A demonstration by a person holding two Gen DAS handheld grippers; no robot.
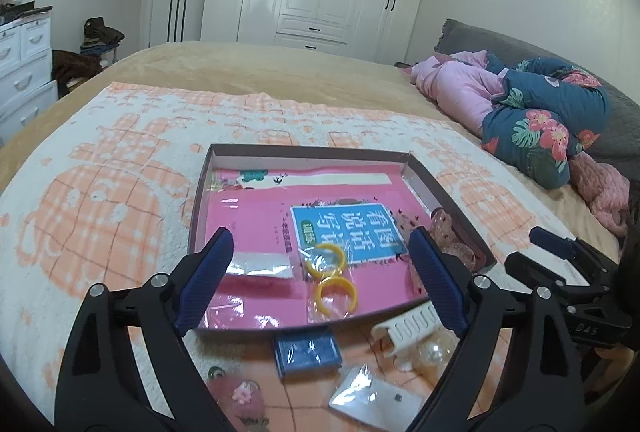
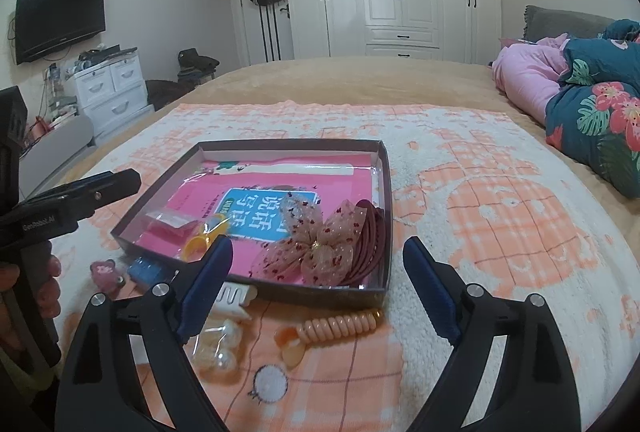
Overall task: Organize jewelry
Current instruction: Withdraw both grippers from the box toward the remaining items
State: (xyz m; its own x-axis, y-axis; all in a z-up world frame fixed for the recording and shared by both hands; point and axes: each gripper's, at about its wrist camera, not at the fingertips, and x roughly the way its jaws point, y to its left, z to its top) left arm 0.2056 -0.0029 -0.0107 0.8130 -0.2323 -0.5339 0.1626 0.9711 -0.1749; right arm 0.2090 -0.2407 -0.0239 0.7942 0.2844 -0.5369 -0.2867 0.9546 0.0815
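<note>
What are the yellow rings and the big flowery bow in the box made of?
The yellow rings look like smooth, glossy plastic, sealed in a shiny clear bag. The bow looks like thin see-through netting fabric with little red dots; you can see the pink through it. I can't be certain of either.

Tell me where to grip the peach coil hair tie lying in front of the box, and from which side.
Likely best across the middle of the peach coil hair tie, from above. It lies flat on the blanket, long axis running left to right just clear of the box front wall. The open right gripper is nearest; close front to back across the coils.
</note>
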